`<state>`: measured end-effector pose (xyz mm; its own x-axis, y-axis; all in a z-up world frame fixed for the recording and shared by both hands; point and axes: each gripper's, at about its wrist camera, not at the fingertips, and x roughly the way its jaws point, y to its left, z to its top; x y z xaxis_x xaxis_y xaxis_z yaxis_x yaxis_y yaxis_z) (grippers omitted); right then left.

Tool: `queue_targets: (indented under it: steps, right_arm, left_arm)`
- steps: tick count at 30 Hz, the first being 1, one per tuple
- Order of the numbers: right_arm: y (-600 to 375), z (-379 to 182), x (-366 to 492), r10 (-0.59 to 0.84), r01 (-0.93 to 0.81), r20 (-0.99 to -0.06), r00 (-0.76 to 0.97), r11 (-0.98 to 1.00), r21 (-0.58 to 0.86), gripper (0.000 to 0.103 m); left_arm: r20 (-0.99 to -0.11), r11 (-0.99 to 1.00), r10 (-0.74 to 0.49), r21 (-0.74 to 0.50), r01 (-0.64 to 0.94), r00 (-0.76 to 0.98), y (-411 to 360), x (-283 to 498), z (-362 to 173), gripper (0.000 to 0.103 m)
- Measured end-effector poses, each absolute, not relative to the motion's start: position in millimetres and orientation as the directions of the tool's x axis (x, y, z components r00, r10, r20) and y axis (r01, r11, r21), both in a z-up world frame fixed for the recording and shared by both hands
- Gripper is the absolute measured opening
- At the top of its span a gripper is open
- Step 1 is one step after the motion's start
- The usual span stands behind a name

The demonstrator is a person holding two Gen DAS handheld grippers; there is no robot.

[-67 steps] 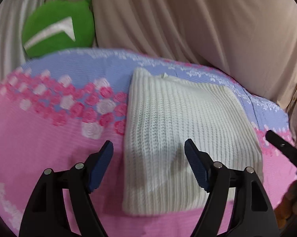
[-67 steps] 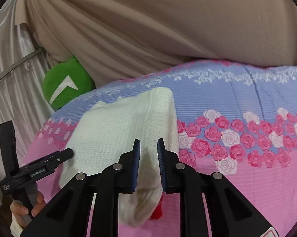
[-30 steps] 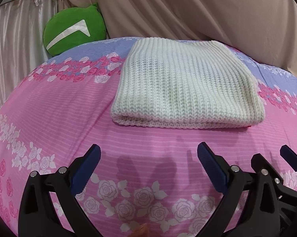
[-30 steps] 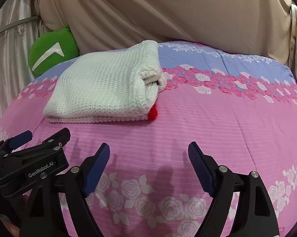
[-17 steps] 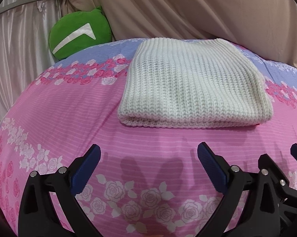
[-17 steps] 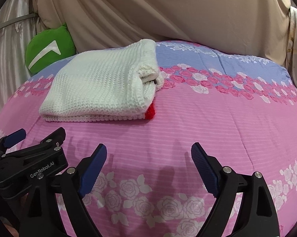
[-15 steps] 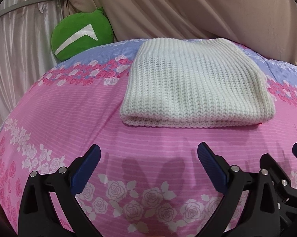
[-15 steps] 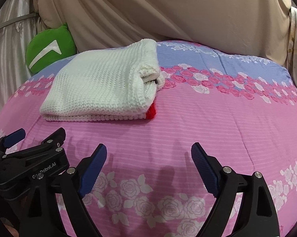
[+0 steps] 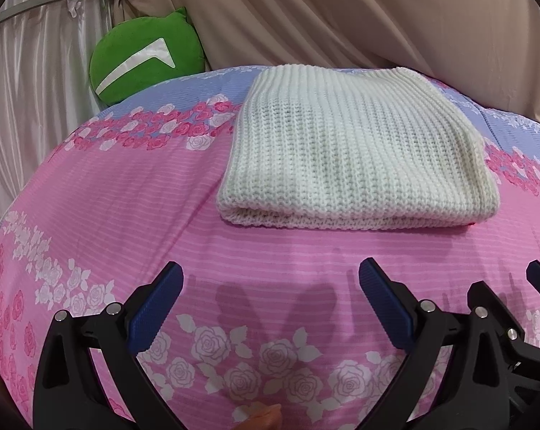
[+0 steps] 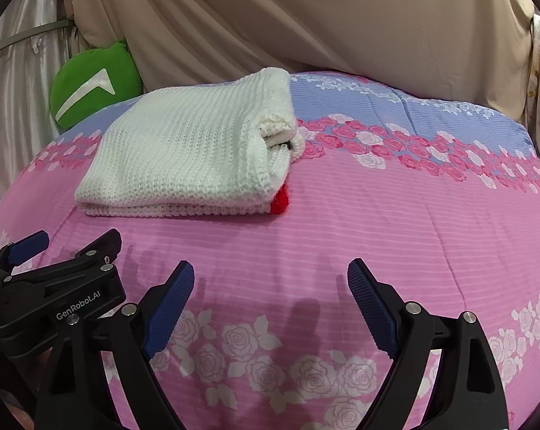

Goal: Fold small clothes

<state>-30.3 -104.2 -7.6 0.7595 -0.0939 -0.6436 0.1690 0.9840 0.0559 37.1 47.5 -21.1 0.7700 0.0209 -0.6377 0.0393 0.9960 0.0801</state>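
A white knitted garment [image 9: 356, 154] lies folded in a neat rectangle on the pink floral bedspread [image 9: 126, 193]. In the right wrist view the garment [image 10: 191, 154] shows its stacked layers at the right end, with a red patch [image 10: 280, 203] at the lower corner. My left gripper [image 9: 270, 283] is open and empty, hovering over the bedspread in front of the garment. My right gripper [image 10: 270, 279] is open and empty, also in front of it. The left gripper's body [image 10: 58, 294] shows at the left of the right wrist view.
A green round cushion [image 9: 144, 53] leans at the back left against silvery curtains [image 9: 29, 71]. Beige drapes [image 9: 377, 14] hang behind the bed. The bedspread has a blue band [image 10: 413, 107] along the far edge.
Both grippers let go of the garment, opened wide and pulled back toward me. The garment now lies folded and still; over the last half second only a slight drift.
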Motion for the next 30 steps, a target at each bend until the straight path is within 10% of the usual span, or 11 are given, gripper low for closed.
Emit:
queue_targets:
  steps: [30]
  right_arm:
    - [-107.3,-6.4,-32.3,-0.098,0.17,-0.636,0.765,0.984,0.053,0.086]
  left_arm:
    - [-0.608,0.995,0.01,0.083,0.051,0.794,48.3,33.0,-18.3,0.093]
